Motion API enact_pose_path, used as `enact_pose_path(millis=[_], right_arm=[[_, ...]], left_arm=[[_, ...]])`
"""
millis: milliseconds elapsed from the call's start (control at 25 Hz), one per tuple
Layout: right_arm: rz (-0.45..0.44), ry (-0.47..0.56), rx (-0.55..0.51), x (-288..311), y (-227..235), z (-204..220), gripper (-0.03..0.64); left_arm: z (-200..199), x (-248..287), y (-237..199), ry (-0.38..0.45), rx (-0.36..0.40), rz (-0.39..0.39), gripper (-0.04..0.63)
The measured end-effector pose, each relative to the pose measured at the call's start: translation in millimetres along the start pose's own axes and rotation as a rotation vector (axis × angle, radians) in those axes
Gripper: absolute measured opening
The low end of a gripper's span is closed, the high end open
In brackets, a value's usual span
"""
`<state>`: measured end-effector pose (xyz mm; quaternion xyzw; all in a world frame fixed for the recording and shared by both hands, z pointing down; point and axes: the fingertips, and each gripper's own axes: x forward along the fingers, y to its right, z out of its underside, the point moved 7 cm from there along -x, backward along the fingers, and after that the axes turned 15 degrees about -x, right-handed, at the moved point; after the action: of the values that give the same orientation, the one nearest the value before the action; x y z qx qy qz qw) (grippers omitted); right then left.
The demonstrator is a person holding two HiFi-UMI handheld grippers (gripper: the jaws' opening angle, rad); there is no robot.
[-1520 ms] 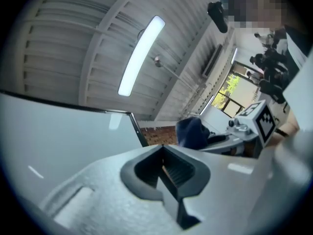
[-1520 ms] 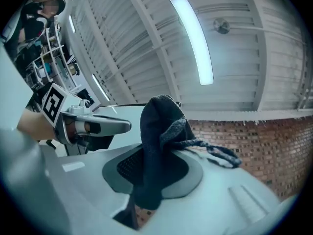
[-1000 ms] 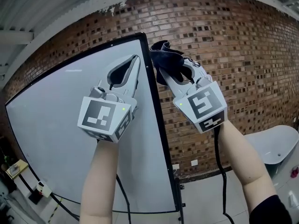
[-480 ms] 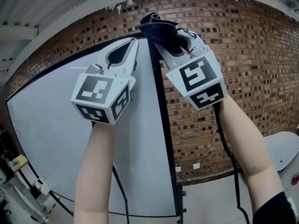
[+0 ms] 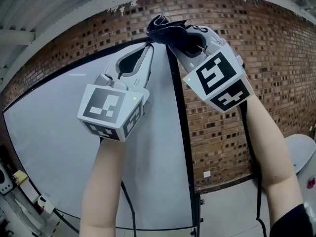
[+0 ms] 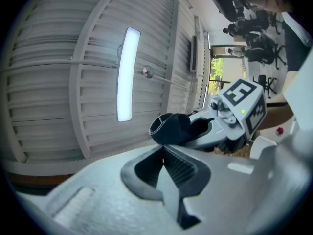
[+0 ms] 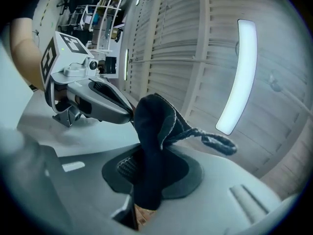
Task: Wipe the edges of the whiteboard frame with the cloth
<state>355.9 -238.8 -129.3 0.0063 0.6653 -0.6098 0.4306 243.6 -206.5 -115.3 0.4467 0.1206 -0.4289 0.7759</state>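
The whiteboard (image 5: 59,147) stands against a brick wall, its black frame (image 5: 183,132) running down the right edge. A dark cloth (image 5: 165,29) is bunched at the frame's top right corner, with my right gripper (image 5: 174,38) shut on it. In the right gripper view the cloth (image 7: 152,131) rises from between the jaws, a thin strip trailing off to the right. My left gripper (image 5: 149,47) is shut and holds nothing, its tips by the top of the frame just left of the cloth. The left gripper view shows the cloth (image 6: 171,127) right above the shut tips.
A brick wall (image 5: 256,48) lies behind and to the right of the board. Slatted ceiling panels with a strip light (image 6: 126,72) are overhead. The board's stand (image 5: 197,216) reaches the floor at the bottom, and a white rounded object (image 5: 305,154) sits at the far right.
Both grippers have risen along the frame's right edge. The cloth has gone from a little below the top corner up to the corner itself, and both stayed shut.
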Motion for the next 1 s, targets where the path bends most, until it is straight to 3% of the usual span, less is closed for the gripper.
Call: enact_pose_path(millis=[160,280,640,1000], right_arm=[[-0.028,-0.037,0.036,-7,-6,-4,0.078],[-0.061,-0.064,0.054,-19,-22,-2,0.078],[-0.106,-0.065,0.128,-64,-86,12,0.078],[-0.108,-0.072,0.153,-102,-138,13,0.078]], left_arm=[[-11,-7,7,0.015,0.024,-0.007,0.003],[-8,-21,16,0.025,-0.017,-0.008,0.003],[28,-80,52,0.036,-0.114,0.023,0.004],[75,-120,76,-0.026,-0.13,-0.012,0.005]])
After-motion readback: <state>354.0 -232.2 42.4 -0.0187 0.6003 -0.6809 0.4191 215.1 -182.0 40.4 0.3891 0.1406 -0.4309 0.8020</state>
